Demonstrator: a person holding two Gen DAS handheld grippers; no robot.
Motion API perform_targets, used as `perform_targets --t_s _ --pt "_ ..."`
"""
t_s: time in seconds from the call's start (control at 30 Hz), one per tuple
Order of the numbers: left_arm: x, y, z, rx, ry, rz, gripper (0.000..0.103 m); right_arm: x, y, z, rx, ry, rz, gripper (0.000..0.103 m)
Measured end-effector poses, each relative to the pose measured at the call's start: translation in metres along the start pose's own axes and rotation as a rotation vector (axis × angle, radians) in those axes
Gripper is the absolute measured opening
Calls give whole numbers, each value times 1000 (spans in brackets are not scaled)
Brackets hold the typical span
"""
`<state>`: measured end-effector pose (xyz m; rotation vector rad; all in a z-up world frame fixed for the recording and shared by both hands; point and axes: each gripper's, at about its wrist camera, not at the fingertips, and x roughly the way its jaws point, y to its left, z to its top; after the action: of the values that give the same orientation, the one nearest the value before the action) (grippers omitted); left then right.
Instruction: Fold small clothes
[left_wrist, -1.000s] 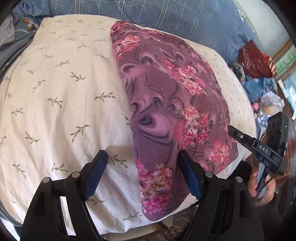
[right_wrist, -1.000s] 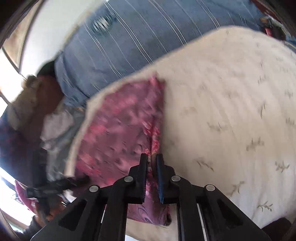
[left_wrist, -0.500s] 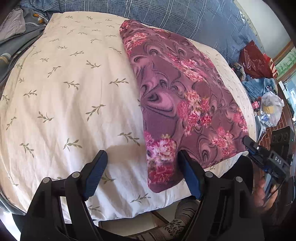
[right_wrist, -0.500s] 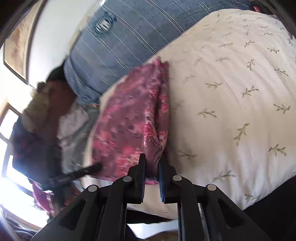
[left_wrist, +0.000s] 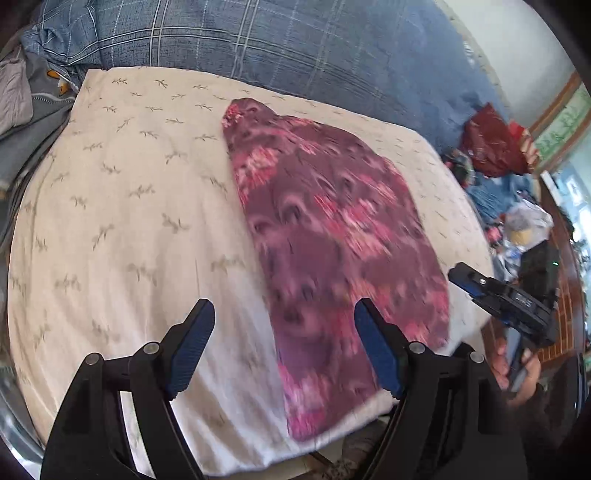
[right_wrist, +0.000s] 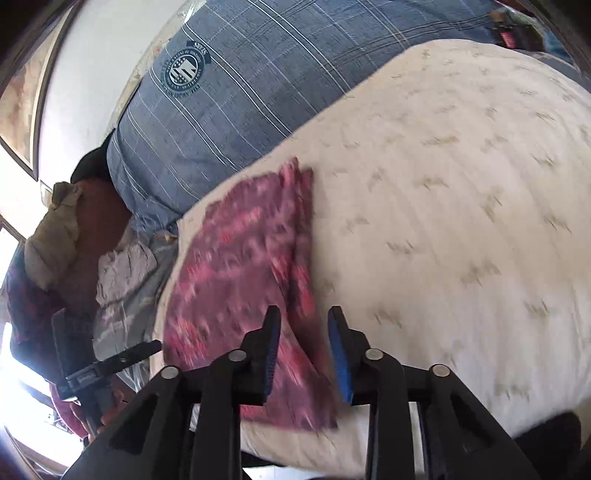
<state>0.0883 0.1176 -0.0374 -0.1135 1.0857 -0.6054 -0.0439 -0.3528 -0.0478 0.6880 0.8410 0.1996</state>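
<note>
A purple floral garment (left_wrist: 332, 236) lies folded lengthwise on the cream leaf-print cushion (left_wrist: 129, 206), along its right side. My left gripper (left_wrist: 284, 332) is open and empty, above the cushion's near edge, its right finger over the garment's near end. In the right wrist view the garment (right_wrist: 240, 266) lies left of centre on the cushion (right_wrist: 461, 221). My right gripper (right_wrist: 303, 339) is open, hovering just over the garment's near edge and holding nothing. The frames are motion-blurred.
A blue plaid pillow (left_wrist: 295, 48) lies behind the cushion. Grey clothes (left_wrist: 22, 96) pile at the left. Red and blue bags and clutter (left_wrist: 495, 147) sit at the right. The other gripper (left_wrist: 509, 299) shows at the right edge.
My right gripper was shut at the garment's edge and has now opened, letting go and drawing back. My left gripper has pulled back, staying open. The garment lies flat.
</note>
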Motion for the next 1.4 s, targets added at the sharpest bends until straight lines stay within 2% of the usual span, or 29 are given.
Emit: perform_targets --t_s 0.07,0.17,0.23,0.3,0.37,0.43,0.8,1.0,1.1,1.2,1.27,1.3,1.33,1.4 --pt "13 -1 17 -19 9 6 78 11 14 11 -36 -11 24 31" --pt "31 -4 28 -19 8 82 78 29 35 19 -103 -35 40 31" --pt "44 -2 25 -22 21 111 82 46 40 22 -147 -24 8 31" --pt "56 6 18 -86 20 96 90 69 34 16 -186 32 -75 28" --pt "56 1 15 -78 -12 114 92 67 30 11 -206 -24 -57 29" --pt "55 -4 12 -63 -24 137 93 66 29 9 -211 -28 -50 29" --pt "47 7 21 -113 10 96 92 67 35 30 -203 76 -52 30" --pt "26 7 61 -111 -57 99 92 71 56 60 -250 -6 -75 34" --pt "29 4 88 -85 -80 137 92 83 75 73 -309 -32 -79 34" --pt "51 13 101 -90 -34 166 92 104 81 83 -337 -17 -95 34" --pt "74 24 102 -112 35 184 93 133 70 86 -332 57 -194 36" --pt "86 31 101 -130 72 167 94 142 66 85 -341 63 -203 37" --pt "89 35 100 -138 58 152 98 140 66 84 -359 31 -194 36" --pt "85 31 102 -102 40 173 98 137 69 85 -376 46 -206 36"
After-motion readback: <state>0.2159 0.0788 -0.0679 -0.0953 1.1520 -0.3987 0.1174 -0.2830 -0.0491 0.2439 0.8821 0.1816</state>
